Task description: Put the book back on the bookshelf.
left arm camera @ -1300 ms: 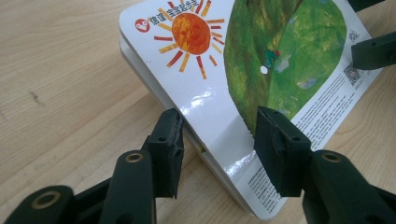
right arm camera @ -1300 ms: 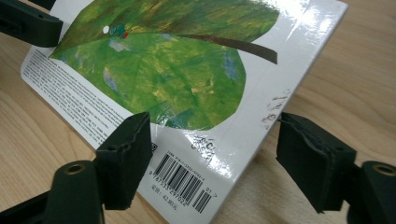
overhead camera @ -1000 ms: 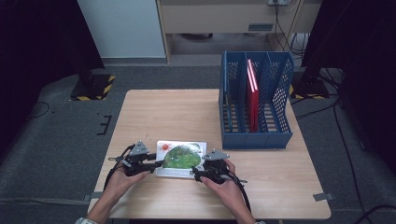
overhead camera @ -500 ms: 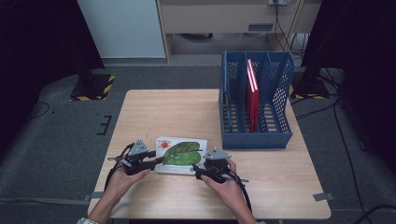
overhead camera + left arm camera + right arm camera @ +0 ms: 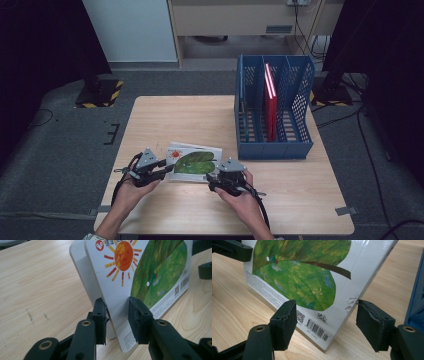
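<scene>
A board book [image 5: 195, 161] with an orange sun and a green leaf on its cover is held tilted above the wooden table [image 5: 175, 115] between both hands. My left gripper [image 5: 167, 167] pinches its left edge. In the left gripper view the jaws [image 5: 116, 312] have just closed on the book's sun cover [image 5: 150, 270], with a white page behind it. My right gripper [image 5: 216, 175] holds the right corner. In the right gripper view its pads [image 5: 325, 306] press the leaf cover [image 5: 299, 277] and the white spine.
A blue mesh file rack [image 5: 272, 115] stands at the table's back right with a red book [image 5: 270, 100] upright in it. Its blue wall [image 5: 417, 290] is close on the right of the right gripper view. Bare wood lies behind and left of the book.
The book's cover has tipped to face up more, so the sun shows. The left jaws have closed on its edge. Both hands stay in place.
</scene>
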